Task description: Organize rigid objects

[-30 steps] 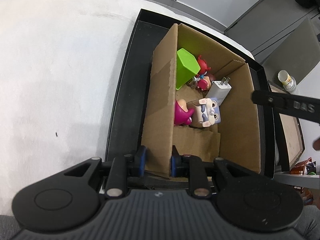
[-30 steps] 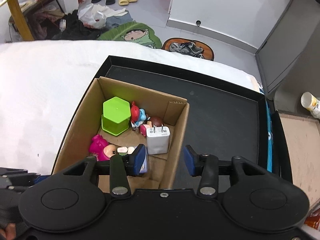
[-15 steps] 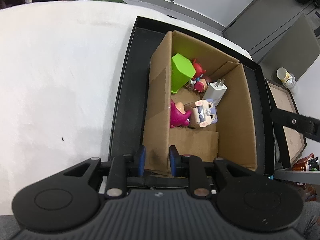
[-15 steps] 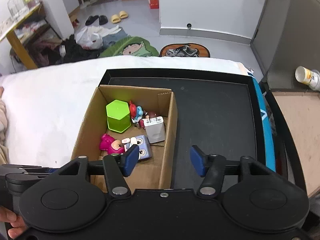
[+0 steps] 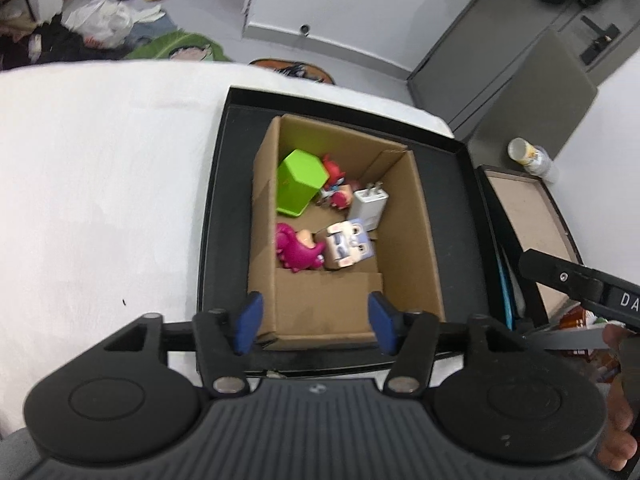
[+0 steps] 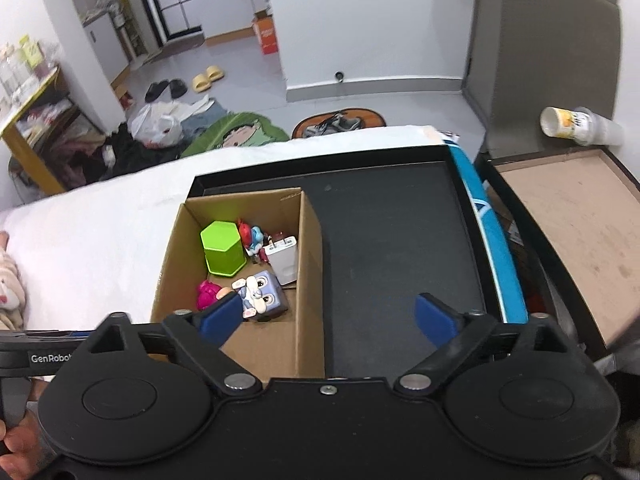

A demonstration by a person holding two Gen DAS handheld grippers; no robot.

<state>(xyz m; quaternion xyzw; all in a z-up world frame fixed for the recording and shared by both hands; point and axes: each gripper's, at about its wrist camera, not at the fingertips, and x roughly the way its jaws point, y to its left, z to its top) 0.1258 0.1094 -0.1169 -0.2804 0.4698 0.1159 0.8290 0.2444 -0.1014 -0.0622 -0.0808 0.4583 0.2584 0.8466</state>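
Observation:
An open cardboard box (image 5: pixel 404 240) (image 6: pixel 310 280) stands on a black tray (image 5: pixel 224 200) (image 6: pixel 400 240). Inside lie a green hexagonal container (image 5: pixel 300 184) (image 6: pixel 222 246), a white charger (image 5: pixel 370 204) (image 6: pixel 284 260), a blue-white figure block (image 5: pixel 348 246) (image 6: pixel 262 294), a pink dinosaur toy (image 5: pixel 296 246) (image 6: pixel 208 294) and small red figures (image 5: pixel 338 184) (image 6: pixel 250 236). My left gripper (image 5: pixel 316 322) hovers above the box's near wall, its jaws opening and gripping nothing. My right gripper (image 6: pixel 328 316) hangs over the box's right wall and the tray, jaws opening wide and empty.
A white cloth (image 5: pixel 100 180) covers the table left of the tray. A wood-bottomed tray (image 6: pixel 568 232) and a tipped paper cup (image 6: pixel 580 124) sit at the right. A plush toy (image 6: pixel 10 288) lies at the left edge. Clothes and shoes litter the floor beyond.
My left gripper let go of the box's near-left wall, rose and spread its jaws. My right gripper opened wide and drew up and away to the right of the box.

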